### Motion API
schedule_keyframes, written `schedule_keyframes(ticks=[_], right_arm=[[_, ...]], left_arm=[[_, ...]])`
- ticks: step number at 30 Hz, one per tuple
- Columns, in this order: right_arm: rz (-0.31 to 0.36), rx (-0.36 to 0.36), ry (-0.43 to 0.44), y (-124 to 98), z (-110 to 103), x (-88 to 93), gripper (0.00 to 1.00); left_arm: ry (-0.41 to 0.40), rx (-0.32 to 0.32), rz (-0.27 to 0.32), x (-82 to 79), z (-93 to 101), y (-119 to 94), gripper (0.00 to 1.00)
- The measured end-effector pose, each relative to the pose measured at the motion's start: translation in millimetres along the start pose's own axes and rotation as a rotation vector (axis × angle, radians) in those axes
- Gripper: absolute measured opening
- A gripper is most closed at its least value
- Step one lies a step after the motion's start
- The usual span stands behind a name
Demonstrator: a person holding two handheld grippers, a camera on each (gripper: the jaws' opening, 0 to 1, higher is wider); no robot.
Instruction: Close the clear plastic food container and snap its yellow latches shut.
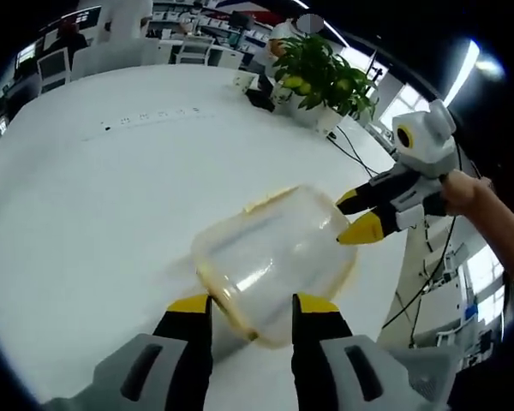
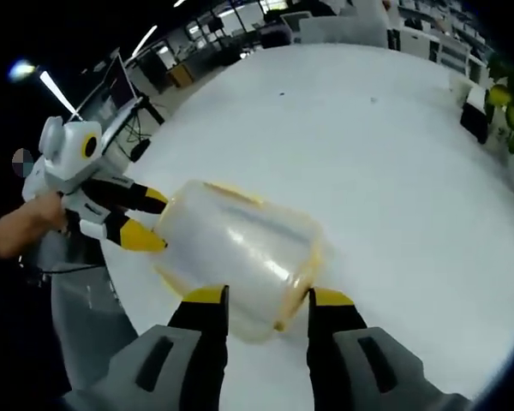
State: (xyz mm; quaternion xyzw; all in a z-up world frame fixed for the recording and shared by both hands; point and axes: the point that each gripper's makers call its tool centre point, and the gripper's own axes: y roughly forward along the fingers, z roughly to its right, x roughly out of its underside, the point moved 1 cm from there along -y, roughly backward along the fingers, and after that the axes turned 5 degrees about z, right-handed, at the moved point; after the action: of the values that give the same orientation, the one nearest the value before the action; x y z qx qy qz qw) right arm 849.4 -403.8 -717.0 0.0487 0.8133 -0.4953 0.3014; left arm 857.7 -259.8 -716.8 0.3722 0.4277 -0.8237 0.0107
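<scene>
The clear plastic container (image 1: 274, 253) lies tipped on its side over the white table (image 1: 86, 197), blurred, with a yellowish rim showing. Its near corner reaches between the wide-apart yellow-tipped jaws of my left gripper (image 1: 251, 306), which is open. My right gripper (image 1: 356, 216) comes in from the right, its tips spread at the container's far end. In the right gripper view the container (image 2: 236, 244) sits just ahead of the right gripper (image 2: 268, 298), open, and the left gripper (image 2: 150, 218) meets its left end. I cannot make out separate latches.
A potted plant (image 1: 321, 73) stands at the table's far edge, with cables (image 1: 355, 152) beside it. A row of sockets (image 1: 154, 116) is set in the tabletop. A hand (image 2: 21, 224) holds the left gripper. Office desks and chairs (image 1: 188, 51) stand beyond.
</scene>
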Motion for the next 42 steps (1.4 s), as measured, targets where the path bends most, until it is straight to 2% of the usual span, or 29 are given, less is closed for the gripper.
schedule_keyframes(ticks=[18, 42], right_arm=[[0.037, -0.004, 0.014, 5.6, -34.2, 9.5, 0.32], [0.051, 0.001, 0.019, 17.0, -86.2, 24.9, 0.33]], left_arm=[[0.011, -0.007, -0.033, 23.9, -9.8, -28.0, 0.29], [0.014, -0.01, -0.069, 57.8, -22.9, -65.3, 0.3]])
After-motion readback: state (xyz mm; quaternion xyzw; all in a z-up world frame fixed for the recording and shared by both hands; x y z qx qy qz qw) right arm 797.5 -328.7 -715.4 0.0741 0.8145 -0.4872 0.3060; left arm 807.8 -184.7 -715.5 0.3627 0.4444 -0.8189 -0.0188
